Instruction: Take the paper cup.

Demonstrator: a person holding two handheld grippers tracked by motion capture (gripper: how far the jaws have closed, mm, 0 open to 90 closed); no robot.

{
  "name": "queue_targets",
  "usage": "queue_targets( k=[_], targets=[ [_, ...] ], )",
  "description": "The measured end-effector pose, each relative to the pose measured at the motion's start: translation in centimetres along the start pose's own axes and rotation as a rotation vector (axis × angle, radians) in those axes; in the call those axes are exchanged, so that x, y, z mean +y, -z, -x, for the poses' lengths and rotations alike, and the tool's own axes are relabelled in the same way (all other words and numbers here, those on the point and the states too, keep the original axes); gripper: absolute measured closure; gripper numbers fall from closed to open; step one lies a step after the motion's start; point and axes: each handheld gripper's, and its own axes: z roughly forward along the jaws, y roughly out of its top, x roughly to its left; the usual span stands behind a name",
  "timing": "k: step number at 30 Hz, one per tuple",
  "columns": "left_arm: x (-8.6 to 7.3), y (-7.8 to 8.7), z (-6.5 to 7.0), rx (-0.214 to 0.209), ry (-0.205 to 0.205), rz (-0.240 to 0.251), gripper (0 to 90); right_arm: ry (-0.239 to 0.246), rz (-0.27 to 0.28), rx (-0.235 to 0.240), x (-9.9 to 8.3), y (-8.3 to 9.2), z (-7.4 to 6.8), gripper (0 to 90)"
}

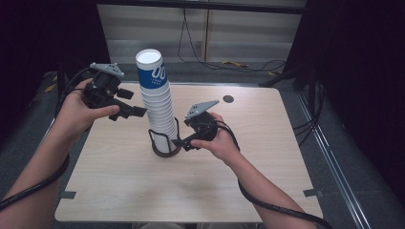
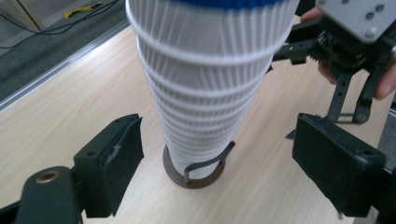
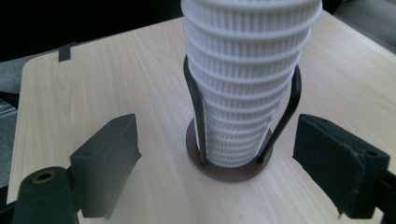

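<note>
Left hand-held gripper point(image 1: 138, 112): held in the left hand point(image 1: 83, 112), raised above the surface point(image 1: 267, 143) to the left of the cup stack, jaws pointed toward the stack's middle height. In the left gripper view point(image 2: 217, 163) the jaws are seen spread wide, one on each side of the stack, touching nothing.

Right hand-held gripper point(image 1: 180, 142): held in the right hand point(image 1: 222, 143), low and just beside the holder on its right. In the right gripper view point(image 3: 215, 163) the jaws are seen wide apart, flanking the holder's base with clear gaps on both sides; nothing is gripped.

Stack of ribbed white paper cups point(image 1: 157, 102): many cups nested mouth-up, long axis near vertical with a slight lean, the top tilted toward the far left in the high view. The uppermost cup point(image 1: 152, 70) is marked with a blue band and white lettering. The stack is placed near the centre of the surface.

Cup holder point(image 1: 165, 143): round brown base plate with dark wire uprights point(image 3: 289, 112) rising beside the lower cups; the stack's foot is seated inside it.

Surface: light wood grain, rounded corners; a small dark round hole point(image 1: 228, 99) is noted toward the far side, dark tape tabs point(image 1: 68, 194) at the near edges.

Surroundings: cables point(image 1: 248, 64) are laid on the floor beyond the far edge.
</note>
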Motion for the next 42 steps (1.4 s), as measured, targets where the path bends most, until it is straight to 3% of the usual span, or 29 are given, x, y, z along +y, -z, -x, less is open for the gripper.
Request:
queue_targets(
  k=[5, 7, 15, 26, 37, 42],
  targets=[
    [1.5, 0.1, -0.1, 0.019, -0.018, 0.017, 15.9, -0.005, 0.016, 0.013, 0.9, -0.3, 0.0, 13.4],
    [2.4, 0.1, -0.2, 0.013, -0.022, 0.064, 15.8, 0.000, 0.020, 0.010, 1.2, -0.3, 0.1, 13.4],
    [3.8, -1.1, -0.3, 0.019, -0.005, 0.113, 15.5, -0.006, 0.026, 0.012, 1.6, -0.4, 0.4, 13.4],
    [4.1, -2.3, -0.5, 0.011, 0.006, 0.172, 13.8, -0.001, 0.039, 0.003, 2.0, -0.2, 0.6, 13.4],
    [3.7, -2.3, -0.5, 0.011, 0.004, 0.196, 14.4, -0.002, 0.053, -0.003, 2.8, -0.4, 0.2, 13.4],
    [3.6, -2.0, -0.5, 0.026, 0.000, 0.176, 15.3, -0.001, 0.084, -0.007, 3.8, 0.2, 0.2, 13.1]
  ],
)
